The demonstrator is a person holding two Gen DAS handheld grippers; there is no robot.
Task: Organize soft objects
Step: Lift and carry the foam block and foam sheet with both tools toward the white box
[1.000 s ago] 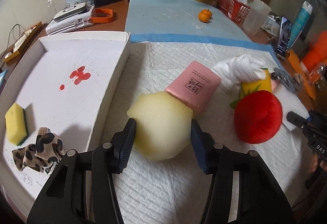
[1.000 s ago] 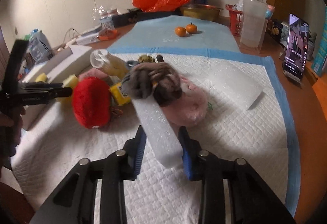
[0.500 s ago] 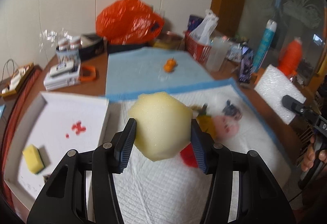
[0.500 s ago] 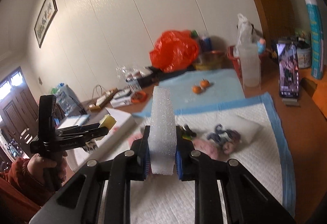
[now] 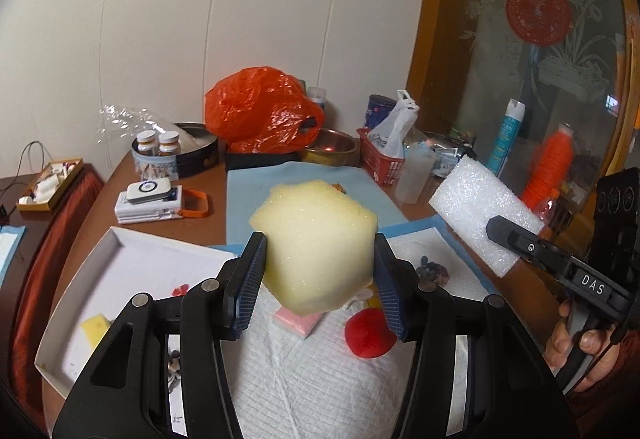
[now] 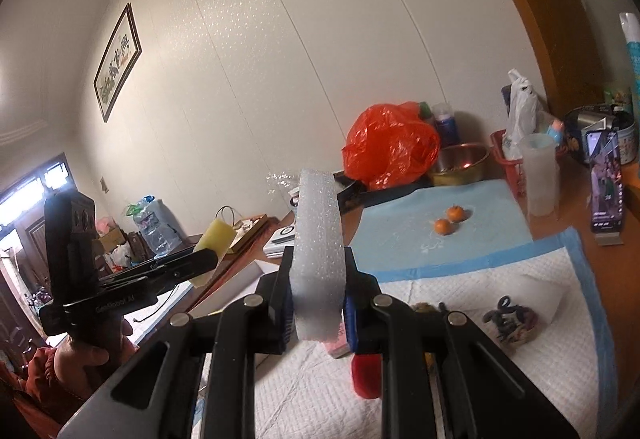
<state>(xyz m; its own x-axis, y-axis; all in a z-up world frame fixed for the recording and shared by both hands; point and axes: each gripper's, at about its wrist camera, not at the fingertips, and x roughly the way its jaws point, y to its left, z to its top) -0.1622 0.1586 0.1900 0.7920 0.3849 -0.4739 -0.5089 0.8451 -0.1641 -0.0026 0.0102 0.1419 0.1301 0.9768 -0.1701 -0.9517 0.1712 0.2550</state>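
Note:
My left gripper [image 5: 318, 289] is shut on a pale yellow foam sponge [image 5: 316, 243] and holds it high above the table. My right gripper [image 6: 318, 305] is shut on a white foam block [image 6: 318, 259], also raised; the block shows in the left wrist view [image 5: 480, 215], and the sponge shows in the right wrist view [image 6: 214, 243]. Below on the white quilted pad [image 5: 320, 391] lie a red plush [image 5: 368, 333], a pink packet [image 5: 298, 321] and a dark fuzzy item [image 6: 508, 323]. A white tray [image 5: 120, 259] at the left holds a yellow sponge [image 5: 96, 327].
At the back of the table stand an orange plastic bag [image 5: 260, 115], a metal bowl [image 5: 330, 149], a red basket [image 5: 380, 163] and a clear cup [image 6: 540, 179]. Two tangerines [image 6: 448, 221] lie on the blue mat. A phone [image 6: 606, 187] stands at the right edge.
Both grippers have lifted their foam pieces off the table and risen high, tilting up. The table objects now appear far below.

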